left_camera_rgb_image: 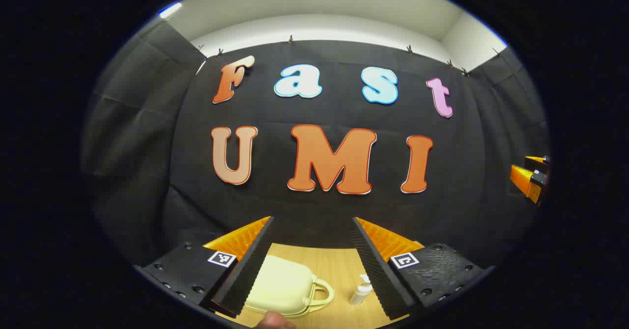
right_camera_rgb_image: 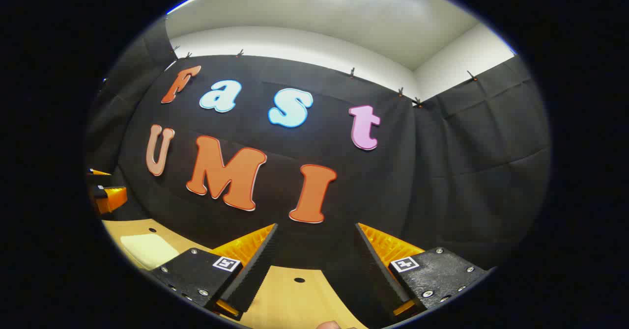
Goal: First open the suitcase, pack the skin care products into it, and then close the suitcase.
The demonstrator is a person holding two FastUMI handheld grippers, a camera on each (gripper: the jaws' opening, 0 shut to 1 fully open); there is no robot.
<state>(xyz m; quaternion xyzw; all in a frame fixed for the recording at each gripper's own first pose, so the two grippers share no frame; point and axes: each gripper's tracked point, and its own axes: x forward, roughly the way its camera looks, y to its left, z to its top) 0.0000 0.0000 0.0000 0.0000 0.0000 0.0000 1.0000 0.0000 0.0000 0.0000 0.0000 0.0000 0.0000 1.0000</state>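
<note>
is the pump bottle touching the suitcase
Apart. In the left gripper view, bare wooden table shows between the cream suitcase with its handle and the small white pump bottle standing to its right.

Bright ceiling light overhead; sharp, fisheye-bent edges.

No readable text, brand or number is found on the pale yellow suitcase [left_camera_rgb_image: 282, 287] or the small white pump bottle [left_camera_rgb_image: 361, 290]; square coded markers [left_camera_rgb_image: 221, 258] are carried by the gripper bodies.
</note>
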